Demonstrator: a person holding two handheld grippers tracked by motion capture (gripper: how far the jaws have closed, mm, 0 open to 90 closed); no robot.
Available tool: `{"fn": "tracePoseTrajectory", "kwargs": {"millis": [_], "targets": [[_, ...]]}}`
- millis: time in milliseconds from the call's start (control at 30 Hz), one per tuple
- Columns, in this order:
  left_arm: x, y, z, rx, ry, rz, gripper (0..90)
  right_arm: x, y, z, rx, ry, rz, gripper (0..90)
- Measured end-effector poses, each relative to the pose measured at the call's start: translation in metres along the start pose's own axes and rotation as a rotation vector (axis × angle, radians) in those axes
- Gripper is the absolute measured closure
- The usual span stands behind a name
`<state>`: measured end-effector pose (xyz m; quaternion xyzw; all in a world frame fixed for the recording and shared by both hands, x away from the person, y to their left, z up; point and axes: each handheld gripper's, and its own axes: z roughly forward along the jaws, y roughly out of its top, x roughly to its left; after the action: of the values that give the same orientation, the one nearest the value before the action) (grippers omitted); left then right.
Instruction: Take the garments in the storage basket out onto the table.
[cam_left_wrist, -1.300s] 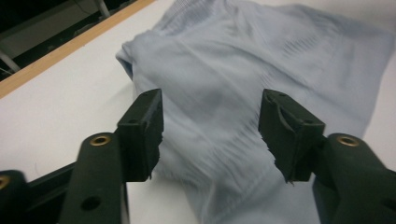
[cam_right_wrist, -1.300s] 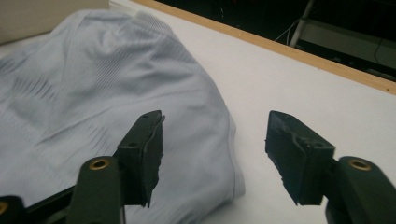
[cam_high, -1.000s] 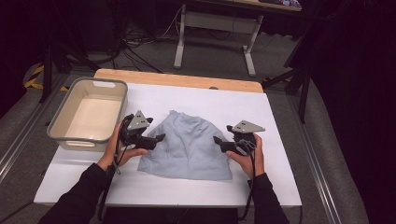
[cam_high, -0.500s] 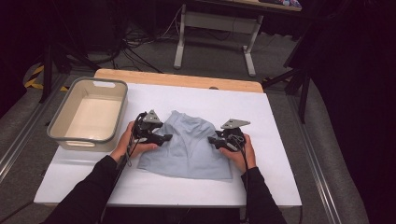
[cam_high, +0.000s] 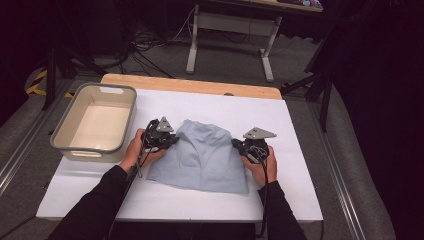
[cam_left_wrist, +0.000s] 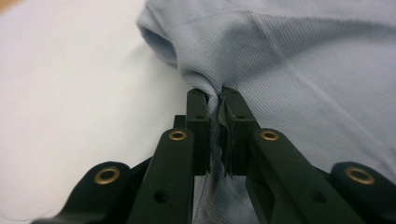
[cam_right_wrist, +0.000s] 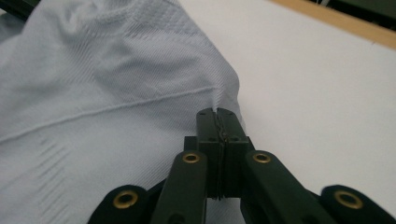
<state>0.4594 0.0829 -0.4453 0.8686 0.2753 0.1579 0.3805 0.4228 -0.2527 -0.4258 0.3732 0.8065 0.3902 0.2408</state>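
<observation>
Cloth (cam_high: 202, 155) edges vanish inside both just-closed hand-held grippers, left (cam_left_wrist: 215, 100) and right (cam_right_wrist: 218, 116).

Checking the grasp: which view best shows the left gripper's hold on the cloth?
The left gripper view: the left gripper pinches a fold of cloth there. The high view gives the whole cloth; the right gripper view, its opposite edge.

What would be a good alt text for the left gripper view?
The left gripper has its two black jaws shut on a pinched fold of a light blue ribbed garment. The cloth lies on a white table, with a rolled hem opening just beyond the jaws.
</observation>
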Motion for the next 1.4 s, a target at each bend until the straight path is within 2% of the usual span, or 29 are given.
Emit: {"fn": "tracePoseTrajectory", "kwargs": {"millis": [33, 200, 267, 400, 500, 533, 567, 600, 667, 767, 800, 833, 900, 933, 967, 1033, 1100, 1167, 1233, 1267, 1300, 1333, 1400], "targets": [[-0.001, 0.003, -0.007, -0.031, 0.021, -0.002, 83.5, 0.001, 0.002, -0.002, -0.011, -0.004, 0.000, 89.7], [-0.003, 0.008, -0.018, -0.058, 0.053, 0.018, 83.9, 0.004, 0.004, -0.003, -0.020, -0.023, -0.012, 89.8], [-0.003, 0.012, -0.026, -0.086, 0.070, 0.012, 84.0, 0.005, 0.008, -0.010, -0.061, -0.051, -0.019, 89.9], [-0.005, 0.021, -0.041, -0.138, 0.109, 0.027, 84.0, 0.008, 0.018, -0.023, -0.136, -0.082, -0.018, 90.0], [-0.018, 0.020, -0.051, -0.175, 0.107, 0.086, 84.1, 0.019, 0.020, -0.031, -0.168, -0.089, -0.056, 90.0], [-0.024, 0.017, -0.054, -0.192, 0.097, 0.115, 84.1, 0.023, 0.020, -0.033, -0.173, -0.073, -0.066, 90.0], [-0.024, 0.017, -0.054, -0.192, 0.097, 0.115, 84.1, 0.023, 0.020, -0.033, -0.173, -0.073, -0.066, 90.0], [-0.033, 0.010, -0.058, -0.224, 0.067, 0.164, 84.1, 0.032, 0.017, -0.037, -0.177, -0.010, -0.097, 90.0], [-0.041, 0.002, -0.061, -0.240, 0.025, 0.194, 84.1, 0.038, 0.014, -0.039, -0.175, 0.061, -0.093, 89.9], [-0.053, -0.006, -0.063, -0.214, 0.018, 0.244, 84.2, 0.051, 0.008, -0.039, -0.153, 0.141, -0.128, 90.0], [-0.058, -0.008, -0.064, -0.203, 0.006, 0.269, 84.2, 0.054, 0.007, -0.038, -0.147, 0.158, -0.137, 90.0], [-0.058, -0.008, -0.064, -0.203, 0.006, 0.269, 84.2, 0.058, 0.006, -0.038, -0.137, 0.173, -0.149, 90.0], [-0.068, -0.014, -0.067, -0.184, 0.005, 0.324, 84.1, 0.062, 0.004, -0.038, -0.128, 0.183, -0.160, 90.0], [-0.070, -0.016, -0.066, -0.184, -0.006, 0.323, 84.0, 0.064, 0.001, -0.037, -0.116, 0.195, -0.168, 90.0], [-0.073, -0.022, -0.065, -0.177, -0.038, 0.316, 84.0, 0.065, -0.005, -0.033, -0.095, 0.206, -0.170, 90.0], [-0.077, -0.027, -0.063, -0.154, -0.029, 0.332, 84.0, 0.064, -0.010, -0.031, -0.079, 0.221, -0.156, 90.0], [-0.080, -0.032, -0.060, -0.137, -0.043, 0.342, 83.9, 0.066, -0.017, -0.028, -0.053, 0.221, -0.164, 90.0], [-0.080, -0.034, -0.060, -0.135, -0.048, 0.342, 83.9, 0.067, -0.020, -0.027, -0.040, 0.225, -0.168, 90.0], [-0.082, -0.038, -0.059, -0.128, -0.080, 0.332, 83.9, 0.070, -0.028, -0.023, -0.005, 0.232, -0.179, 90.0], [-0.082, -0.038, -0.059, -0.128, -0.080, 0.332, 83.9, 0.070, -0.028, -0.023, -0.005, 0.232, -0.179, 90.0], [-0.084, -0.041, -0.058, -0.109, -0.095, 0.323, 84.0, 0.071, -0.032, -0.022, 0.007, 0.230, -0.178, 90.0], [-0.088, -0.043, -0.056, -0.097, -0.108, 0.351, 83.9, 0.071, -0.034, -0.022, 0.011, 0.231, -0.177, 90.0], [-0.091, -0.046, -0.054, -0.074, -0.108, 0.375, 84.0, 0.072, -0.038, -0.020, 0.029, 0.225, -0.187, 90.0]]}}
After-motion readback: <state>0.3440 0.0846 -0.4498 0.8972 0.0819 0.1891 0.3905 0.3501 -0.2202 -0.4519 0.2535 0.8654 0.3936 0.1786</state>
